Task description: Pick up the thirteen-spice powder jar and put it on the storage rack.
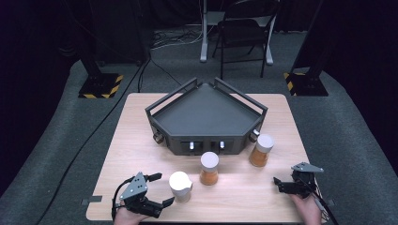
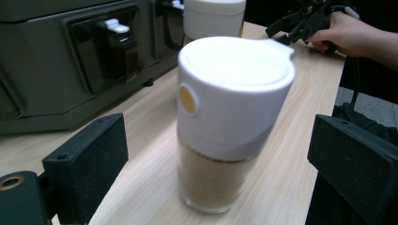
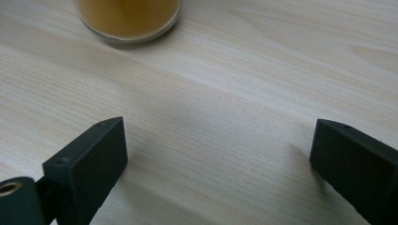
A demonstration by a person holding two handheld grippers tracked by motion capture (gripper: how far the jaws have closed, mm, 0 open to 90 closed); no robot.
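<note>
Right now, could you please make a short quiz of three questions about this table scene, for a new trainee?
1. True or false: the left gripper is shut on the nearest jar.
2. How many white-lidded jars stand on the table? A) two B) three C) four
3. Fill in: the dark corner rack stands ____ the jars, seen from the person's side.

Key
1. False: its jaws are open, one on each side of the nearest jar, not touching it.
2. B: the nearest jar, the middle jar and the far right jar.
3. Behind.
</note>
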